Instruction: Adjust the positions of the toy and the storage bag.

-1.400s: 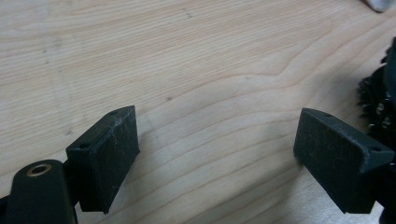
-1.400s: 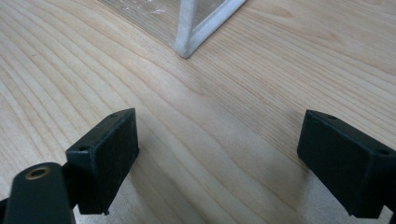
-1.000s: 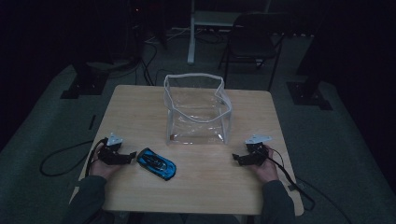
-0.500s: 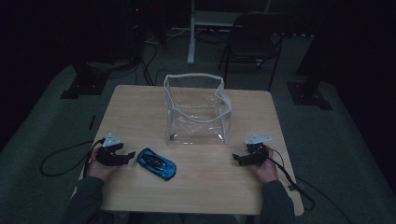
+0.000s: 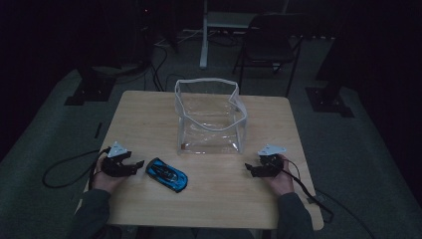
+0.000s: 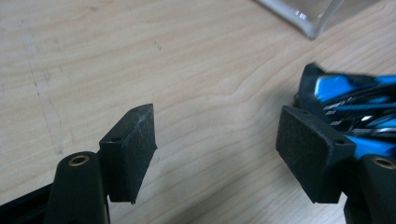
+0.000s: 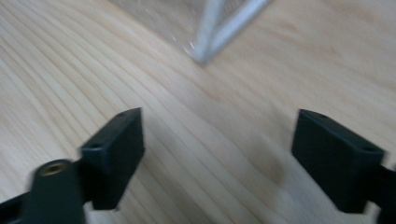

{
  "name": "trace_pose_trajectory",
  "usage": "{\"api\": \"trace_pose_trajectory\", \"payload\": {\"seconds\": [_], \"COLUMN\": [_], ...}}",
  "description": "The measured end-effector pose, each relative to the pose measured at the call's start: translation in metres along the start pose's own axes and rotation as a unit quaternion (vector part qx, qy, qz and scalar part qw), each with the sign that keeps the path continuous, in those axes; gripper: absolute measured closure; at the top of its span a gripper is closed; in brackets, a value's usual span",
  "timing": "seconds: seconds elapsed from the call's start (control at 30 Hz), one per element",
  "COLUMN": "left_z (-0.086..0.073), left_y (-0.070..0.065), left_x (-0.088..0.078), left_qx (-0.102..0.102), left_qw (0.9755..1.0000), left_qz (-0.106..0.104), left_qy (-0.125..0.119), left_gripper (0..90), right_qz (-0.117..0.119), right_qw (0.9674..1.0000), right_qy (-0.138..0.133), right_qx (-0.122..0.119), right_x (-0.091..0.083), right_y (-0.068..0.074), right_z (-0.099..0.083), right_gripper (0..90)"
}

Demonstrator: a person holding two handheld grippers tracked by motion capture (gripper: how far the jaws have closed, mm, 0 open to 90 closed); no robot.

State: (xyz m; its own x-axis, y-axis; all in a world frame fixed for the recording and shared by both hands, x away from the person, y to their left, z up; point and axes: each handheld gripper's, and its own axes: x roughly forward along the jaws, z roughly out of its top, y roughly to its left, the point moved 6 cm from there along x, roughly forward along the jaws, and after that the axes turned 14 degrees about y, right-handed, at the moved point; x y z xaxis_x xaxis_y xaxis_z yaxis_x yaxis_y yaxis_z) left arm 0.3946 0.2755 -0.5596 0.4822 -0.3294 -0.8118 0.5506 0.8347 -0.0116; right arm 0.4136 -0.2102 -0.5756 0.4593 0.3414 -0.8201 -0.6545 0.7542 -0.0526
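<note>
Your left hand-held gripper (image 5: 133, 167) sat spread, jaws just narrowing on nothing, beside the blue toy car (image 5: 167, 175) at the counter's (image 5: 219, 209) seven o'clock, seemingly lining up a grasp. Your right hand-held gripper (image 5: 252, 171), also narrowing, waited empty near the clear bag (image 5: 211, 117).

I am seeing a glossy blue toy car (image 5: 167, 175) with black markings, a clear bag (image 5: 211, 119) edged in white, and a pale wood-grain table (image 5: 278, 119) under black grippers.
</note>
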Motion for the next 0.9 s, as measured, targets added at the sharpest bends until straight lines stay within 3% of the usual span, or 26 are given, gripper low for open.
{"api": "trace_pose_trajectory", "payload": {"seconds": [0.07,0.17,0.37,0.4,0.53,0.7,0.9], "left_z": [0.007,0.027,0.048,0.06,0.081,0.1,0.11], "left_y": [-0.004,-0.018,-0.038,-0.05,-0.065,-0.074,-0.08], "left_x": [-0.004,-0.006,0.005,0.012,0.023,0.037,0.047], "left_qx": [0.003,0.021,0.05,0.068,0.091,0.09,0.091], "left_qw": [0.9998,0.9987,0.9969,0.9953,0.9932,0.9934,0.9928], "left_qz": [-0.011,-0.029,-0.051,-0.063,-0.07,-0.068,-0.074], "left_qy": [-0.015,-0.037,-0.031,-0.028,-0.021,-0.02,-0.024], "left_gripper": [33.3,39.0,44.1,44.1,47.1,53.2,72.0], "right_qz": [0.002,0.021,0.036,0.039,0.025,0.027,0.021], "right_qw": [1.0,0.9995,0.9986,0.9983,0.9979,0.9972,0.998], "right_qy": [-0.004,-0.025,-0.037,-0.042,-0.055,-0.063,-0.057], "right_qx": [0.0,0.0,0.012,0.016,0.023,0.031,0.017], "right_x": [-0.001,-0.006,-0.007,-0.008,-0.008,-0.005,0.001], "right_y": [0.001,0.002,0.0,-0.001,-0.005,-0.01,-0.006], "right_z": [0.003,0.016,0.03,0.034,0.052,0.06,0.062], "right_gripper": [30.2,43.4,51.6,53.0,57.2,64.6,78.3]}}
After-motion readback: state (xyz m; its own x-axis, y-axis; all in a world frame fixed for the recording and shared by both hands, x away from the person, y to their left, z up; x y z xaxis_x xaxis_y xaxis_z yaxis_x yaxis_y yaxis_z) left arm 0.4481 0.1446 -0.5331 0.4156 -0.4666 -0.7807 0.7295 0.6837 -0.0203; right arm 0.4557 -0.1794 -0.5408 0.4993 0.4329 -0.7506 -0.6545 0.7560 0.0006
